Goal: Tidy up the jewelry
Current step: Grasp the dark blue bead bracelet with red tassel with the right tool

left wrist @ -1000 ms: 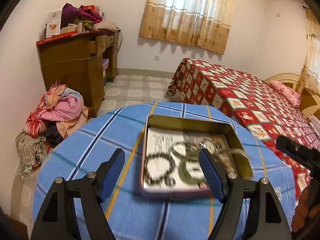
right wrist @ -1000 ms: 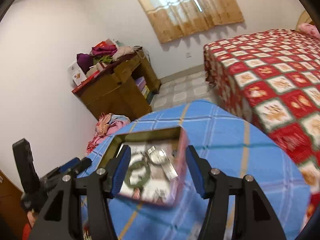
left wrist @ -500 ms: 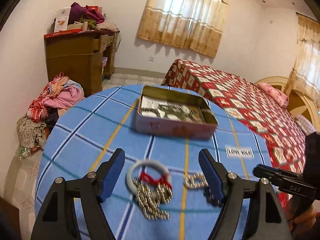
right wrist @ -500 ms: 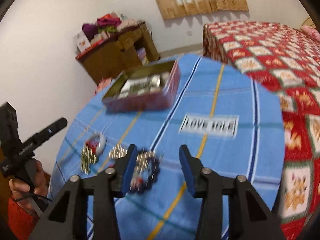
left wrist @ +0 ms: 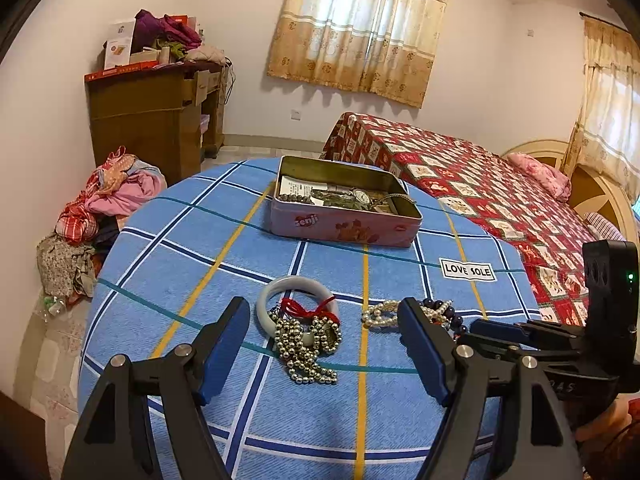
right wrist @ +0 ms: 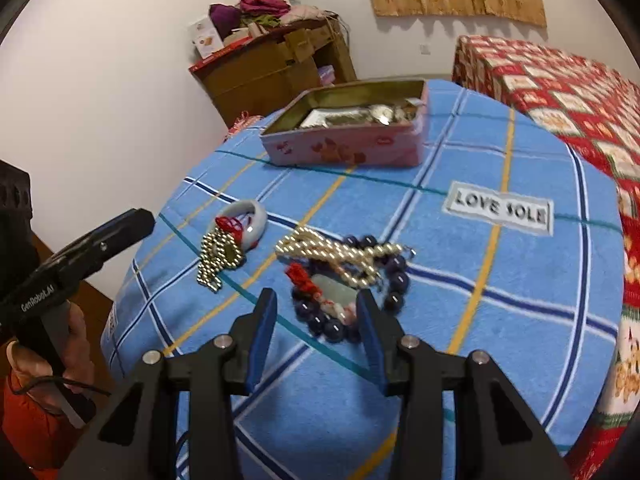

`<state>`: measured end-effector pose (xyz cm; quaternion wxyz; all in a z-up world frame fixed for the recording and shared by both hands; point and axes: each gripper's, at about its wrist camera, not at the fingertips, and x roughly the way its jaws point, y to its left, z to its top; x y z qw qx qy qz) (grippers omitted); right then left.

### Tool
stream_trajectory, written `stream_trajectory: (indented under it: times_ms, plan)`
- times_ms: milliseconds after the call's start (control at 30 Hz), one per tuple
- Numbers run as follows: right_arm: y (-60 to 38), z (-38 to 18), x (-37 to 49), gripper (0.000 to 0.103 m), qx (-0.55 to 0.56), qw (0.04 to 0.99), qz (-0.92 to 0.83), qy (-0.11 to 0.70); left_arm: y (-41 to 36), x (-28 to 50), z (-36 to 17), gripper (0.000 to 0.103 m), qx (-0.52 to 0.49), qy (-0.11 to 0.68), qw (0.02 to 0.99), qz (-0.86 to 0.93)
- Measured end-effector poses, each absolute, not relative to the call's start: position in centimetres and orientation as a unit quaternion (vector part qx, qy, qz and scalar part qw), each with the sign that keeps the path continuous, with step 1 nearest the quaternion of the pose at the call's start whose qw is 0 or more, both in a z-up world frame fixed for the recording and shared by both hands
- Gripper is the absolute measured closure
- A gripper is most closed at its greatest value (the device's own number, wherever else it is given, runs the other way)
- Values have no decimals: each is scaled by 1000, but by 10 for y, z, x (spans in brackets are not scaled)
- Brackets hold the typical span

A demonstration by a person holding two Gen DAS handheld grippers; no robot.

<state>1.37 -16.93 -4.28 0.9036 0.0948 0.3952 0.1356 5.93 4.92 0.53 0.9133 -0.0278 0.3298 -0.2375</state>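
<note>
Stock on the blue checked cloth (left wrist: pixel 224 264), as it lies ahead of your fingers: one white bangle (left wrist: pixel 280 292), flat, just beyond and between your left gripper (left wrist: pixel 324 344) fingers, with a red thread (left wrist: pixel 308 308) knotted on it and a silver bead chain (left wrist: pixel 308 352) spilling from its near rim toward you, its long run pointing back at the gap between the fingers. One pearl strand (left wrist: pixel 380 314), lying crosswise, its length running from the gap to behind your left gripper's right finger. One dark bead bracelet (right wrist: pixel 360 280), an open loop lying flat just ahead of your right gripper (right wrist: pixel 320 320), the pearl strand draped across its far side and a red tassel (right wrist: pixel 302 276) and a pale pendant (right wrist: pixel 332 290) inside it. One pink tin (left wrist: pixel 344 224), lid off, well beyond both grippers, long side facing you, holding a watch and other pieces. Your left fingers stand wide apart, nothing between the pads. Your right fingers have just been closing and stand partly apart; the near beads sit between the tips, but contact cannot be told.
</note>
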Motion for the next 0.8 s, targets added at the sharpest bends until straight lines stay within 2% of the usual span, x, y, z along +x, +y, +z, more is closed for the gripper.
stream_trajectory:
  times_ms: [133,200,267,367,633,800]
  plan:
    - [-151,-48,23,60,58,905,136,400,52,56,6,27,-35,329,912,-241]
    - [-146,-53,26,66,49,903,138,403,53,56,7,27,-34,327,914,-239]
    - [-145,-58,29,84,40,902,135,408,55,54,8,27,-34,326,914,-239]
    - [-152,-58,28,90,53,902,136,406,57,55,8,27,-37,326,914,-239]
    - [-201,-11,8,91,169,911,147,347,42,62,-1,27,-24,350,894,-280]
    - [-223,19,1,91,190,920,136,313,10,67,-7,27,10,362,875,-323]
